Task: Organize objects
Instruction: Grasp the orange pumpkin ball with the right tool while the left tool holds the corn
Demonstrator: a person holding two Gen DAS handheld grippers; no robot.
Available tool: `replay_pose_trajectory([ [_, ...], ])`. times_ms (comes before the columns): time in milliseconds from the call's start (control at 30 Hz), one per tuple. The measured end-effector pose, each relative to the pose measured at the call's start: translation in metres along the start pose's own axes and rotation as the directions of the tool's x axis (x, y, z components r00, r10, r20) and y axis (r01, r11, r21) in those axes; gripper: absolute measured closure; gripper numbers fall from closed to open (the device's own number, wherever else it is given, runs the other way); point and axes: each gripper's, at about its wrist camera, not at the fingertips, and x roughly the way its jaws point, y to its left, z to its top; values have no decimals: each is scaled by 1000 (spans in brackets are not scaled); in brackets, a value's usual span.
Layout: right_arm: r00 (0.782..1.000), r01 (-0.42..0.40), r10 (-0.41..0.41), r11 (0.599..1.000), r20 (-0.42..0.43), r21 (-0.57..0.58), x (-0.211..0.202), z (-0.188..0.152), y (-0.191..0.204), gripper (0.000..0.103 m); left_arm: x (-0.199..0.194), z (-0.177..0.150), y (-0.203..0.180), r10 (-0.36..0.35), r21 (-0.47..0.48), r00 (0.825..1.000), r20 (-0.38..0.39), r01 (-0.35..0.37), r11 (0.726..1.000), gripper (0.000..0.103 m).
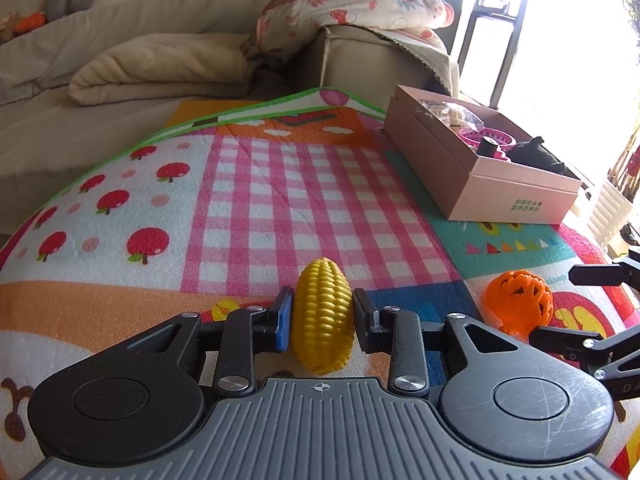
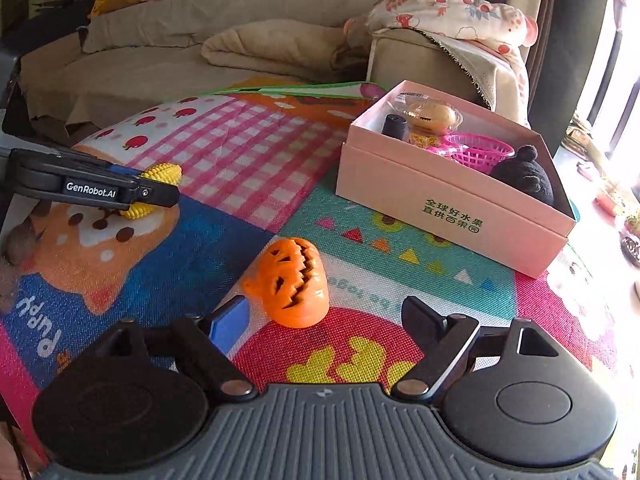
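Note:
A yellow toy corn cob [image 1: 323, 316] lies on the colourful play mat [image 1: 256, 200]. My left gripper [image 1: 322, 322] has its jaws at both sides of the corn, closed against it. The corn also shows in the right wrist view [image 2: 156, 190], with the left gripper [image 2: 154, 194] around it. An orange toy pumpkin [image 2: 294, 282] sits on the mat just ahead of my right gripper [image 2: 324, 316], which is open and empty with the jaws wide apart. The pumpkin also shows in the left wrist view [image 1: 519, 300]. A pink cardboard box [image 2: 448, 208] holds several items.
Inside the box are a pink basket [image 2: 480, 152], a black plush [image 2: 524, 178], a black bottle [image 2: 394, 126] and a clear packet [image 2: 430, 114]. A beige sofa [image 1: 120, 64] with folded blankets and a floral quilt [image 1: 352, 4] stands behind the mat. A bright window is at the right.

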Motion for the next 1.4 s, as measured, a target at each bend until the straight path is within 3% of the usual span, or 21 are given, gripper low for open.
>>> replay_pose_trajectory([
  [133,995,101,-101,993,3,-53,2,-6,-6,19,-1,-1,2,-4,-2,1000,3,4,1000,68],
  [300,971,237,-237,969,17,-61,-1,-15,-22,13,-1,-2,-2,14,4,1000,9,-14,1000,68],
  [467,996,89,-89,994,-7,65,-7,-10,-31,13,-1,-3,-4,21,13,1000,11,-21,1000,68],
  [667,1000,-6,5,997,9,81,-1,3,-8,13,-1,-4,-4,22,17,1000,13,-22,1000,68],
  [800,1000,-13,11,998,23,54,7,10,1,14,-1,-5,-3,21,17,1000,19,-21,1000,68],
  [900,1000,-20,19,999,16,41,10,12,1,24,-1,-5,-4,21,16,1000,18,-21,1000,68],
  [967,1000,-6,5,1000,11,26,10,10,0,24,-1,-5,-4,21,17,1000,18,-21,1000,68],
  [1267,981,191,-191,982,22,10,-2,-11,-28,22,-1,-5,-4,22,17,1000,18,-23,1000,68],
  [1400,994,111,-112,988,7,105,-7,-14,-45,19,-1,-5,-5,27,19,999,19,-27,999,68],
])
